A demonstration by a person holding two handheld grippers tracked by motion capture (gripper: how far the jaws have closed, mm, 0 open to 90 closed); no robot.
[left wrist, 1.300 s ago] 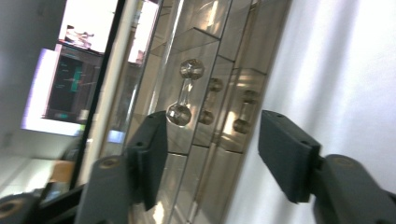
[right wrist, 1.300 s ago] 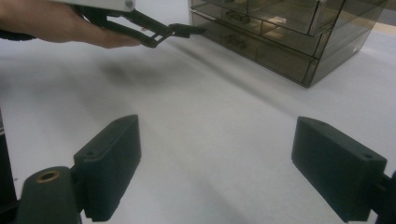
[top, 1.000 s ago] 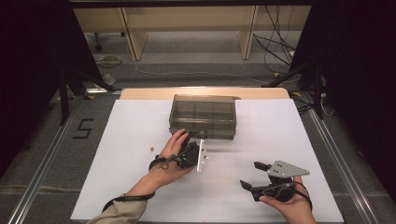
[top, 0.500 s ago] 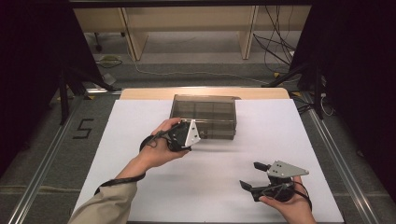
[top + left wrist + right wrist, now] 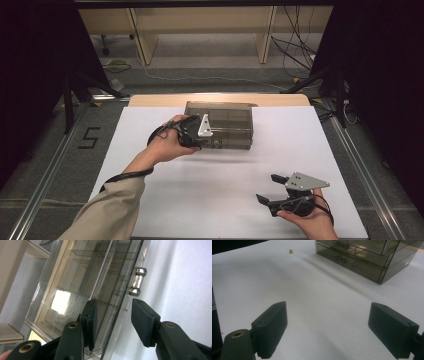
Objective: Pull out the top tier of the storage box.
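Your left gripper [image 5: 200, 134] sits center frame, fingers apart astride the drawer box's [image 5: 227, 120] front edge, nothing clamped yet. Right gripper [image 5: 272, 192] idles lower right, fingers wide apart, empty. Drawers look shut; opening remains.

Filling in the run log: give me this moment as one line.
left tool: open, jaws astride front edge of smoky drawer box | right tool: open, empty, over white sheet | small brass piece: loose on sheet
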